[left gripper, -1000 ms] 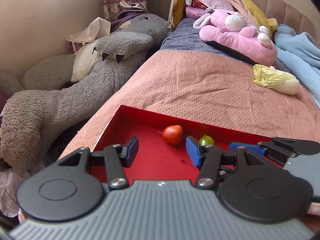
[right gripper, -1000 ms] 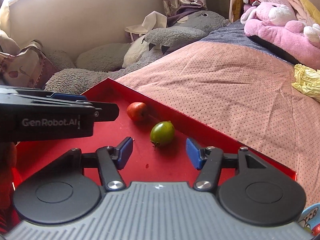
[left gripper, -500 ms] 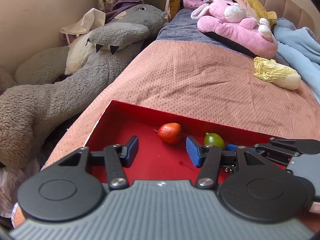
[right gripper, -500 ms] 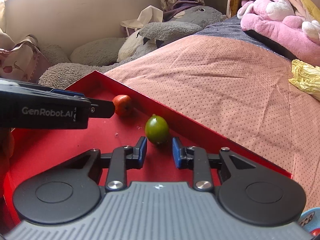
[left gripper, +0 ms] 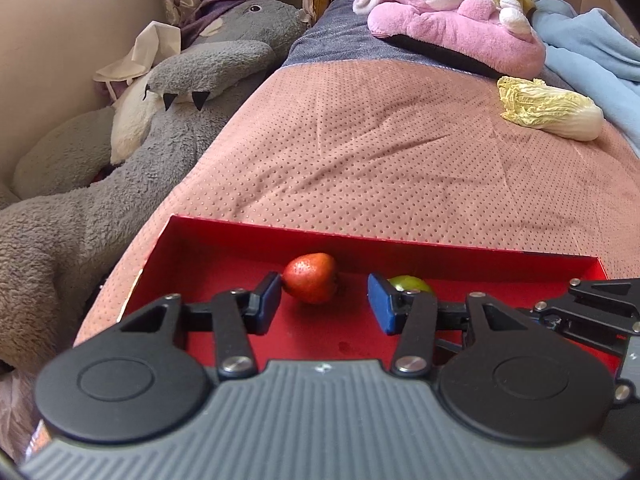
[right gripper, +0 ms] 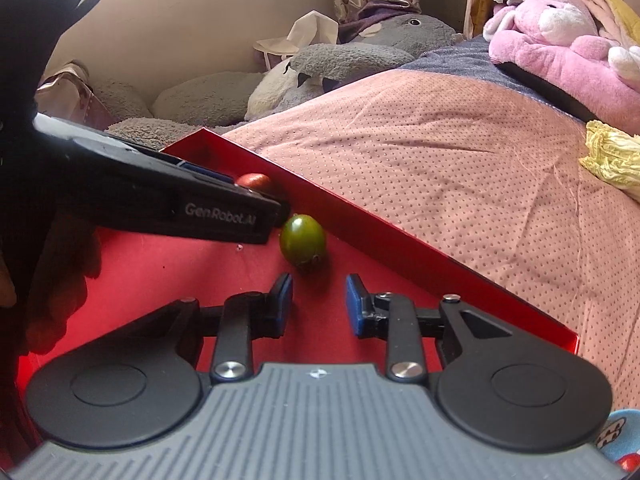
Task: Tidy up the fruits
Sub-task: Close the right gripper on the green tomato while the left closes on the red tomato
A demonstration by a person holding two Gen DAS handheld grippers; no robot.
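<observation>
A red tray (left gripper: pixel 400 246) lies on the pink bedspread; it also shows in the right wrist view (right gripper: pixel 400 240). In it sit a red fruit (left gripper: pixel 311 277) and a green fruit (left gripper: pixel 412 282), both near the far wall. My left gripper (left gripper: pixel 323 304) is open, its fingers either side of the red fruit, not touching. My right gripper (right gripper: pixel 319 305) is open and empty, just short of the green fruit (right gripper: pixel 302 239). The red fruit (right gripper: pixel 254 181) is partly hidden behind the left gripper's body.
A napa cabbage (left gripper: pixel 550 108) lies on the bedspread at the far right. A pink plush (left gripper: pixel 452 24) and blue blanket (left gripper: pixel 592 56) lie beyond. A big grey plush (left gripper: pixel 160 128) lies beside the bed at the left.
My left gripper has moved forward so the red fruit sits between its fingers. My right gripper narrowed, then opened a little and drew back from the green fruit.
</observation>
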